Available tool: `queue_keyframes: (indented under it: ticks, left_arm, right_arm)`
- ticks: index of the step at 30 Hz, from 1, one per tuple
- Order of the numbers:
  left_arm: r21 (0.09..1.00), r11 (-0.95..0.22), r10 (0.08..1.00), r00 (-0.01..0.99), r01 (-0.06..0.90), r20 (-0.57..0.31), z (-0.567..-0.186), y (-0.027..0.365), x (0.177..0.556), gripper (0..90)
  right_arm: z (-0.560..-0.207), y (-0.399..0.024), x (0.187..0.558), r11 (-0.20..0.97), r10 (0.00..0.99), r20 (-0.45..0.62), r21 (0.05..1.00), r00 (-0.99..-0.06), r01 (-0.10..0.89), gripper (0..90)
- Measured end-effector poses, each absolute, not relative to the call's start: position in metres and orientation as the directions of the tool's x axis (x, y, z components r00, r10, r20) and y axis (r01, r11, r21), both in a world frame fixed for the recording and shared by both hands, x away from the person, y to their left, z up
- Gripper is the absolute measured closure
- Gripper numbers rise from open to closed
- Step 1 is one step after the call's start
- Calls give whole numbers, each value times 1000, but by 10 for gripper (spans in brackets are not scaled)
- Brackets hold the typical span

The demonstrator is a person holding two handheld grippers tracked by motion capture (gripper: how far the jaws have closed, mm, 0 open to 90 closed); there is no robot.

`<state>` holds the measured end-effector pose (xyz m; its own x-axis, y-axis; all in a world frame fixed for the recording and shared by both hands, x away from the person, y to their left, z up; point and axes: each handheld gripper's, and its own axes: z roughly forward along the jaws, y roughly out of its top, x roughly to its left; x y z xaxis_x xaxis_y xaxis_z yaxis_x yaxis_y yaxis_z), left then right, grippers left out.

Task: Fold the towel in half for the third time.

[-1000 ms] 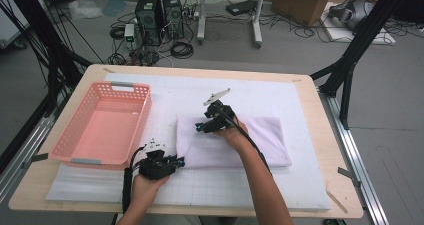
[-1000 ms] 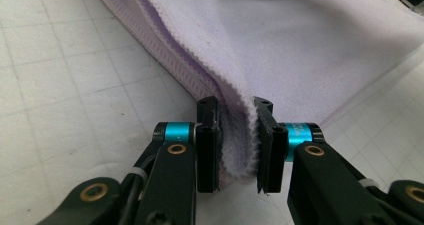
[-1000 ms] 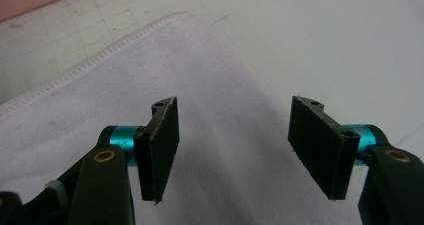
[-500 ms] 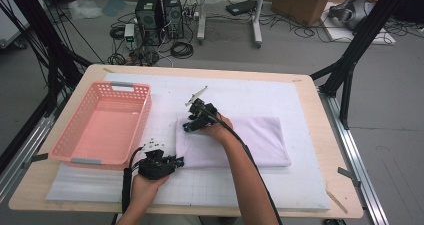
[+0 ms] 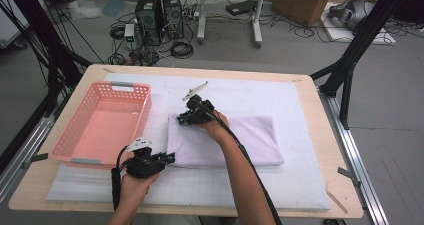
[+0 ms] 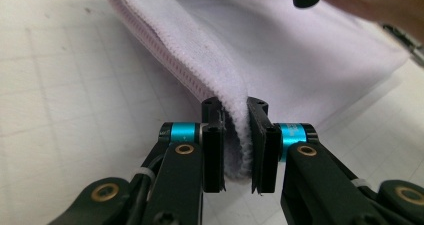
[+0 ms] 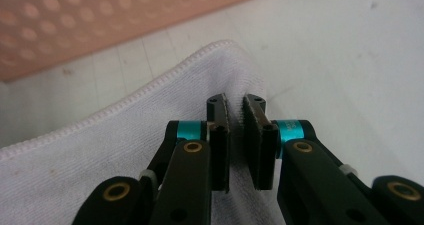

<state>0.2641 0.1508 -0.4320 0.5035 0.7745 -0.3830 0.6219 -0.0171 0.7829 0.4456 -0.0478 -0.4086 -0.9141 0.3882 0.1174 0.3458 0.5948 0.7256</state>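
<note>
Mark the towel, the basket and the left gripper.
towel [image 5: 250, 140]: high view, flat middle of the folded cloth.
basket [image 5: 131, 86]: high view, far rim.
left gripper [image 6: 235, 135]: left gripper view, midway between its jaws, on the pinched hem.

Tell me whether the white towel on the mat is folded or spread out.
Folded. The towel lies as a compact rectangle on the mat, and the left gripper view shows doubled layers with a stitched hem at its edge.

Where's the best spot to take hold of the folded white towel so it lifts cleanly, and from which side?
Judging by its pose, take the towel by its two corners nearest the pink basket, coming in level from that end. The stitched hem there is thick and stands slightly proud of the mat, giving the pads something to pinch. The left hand-held gripper already clamps one corner.
</note>
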Motion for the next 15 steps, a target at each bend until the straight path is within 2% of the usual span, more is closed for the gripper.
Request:
queue_keyframes:
  ticks: [3, 15]
  left_arm:
    - [793, 20, 756, 510, 608, -410, -427, 153, 264, 788]
    - [820, -27, 707, 591, 572, -389, -411, 122, 270, 786]
  right_arm:
    - [-401, -52, 445, 549, 389, 132, 761, -912, 344, 818]
    - [-386, -88, 438, 511, 412, 110, 794, -904, 329, 817]
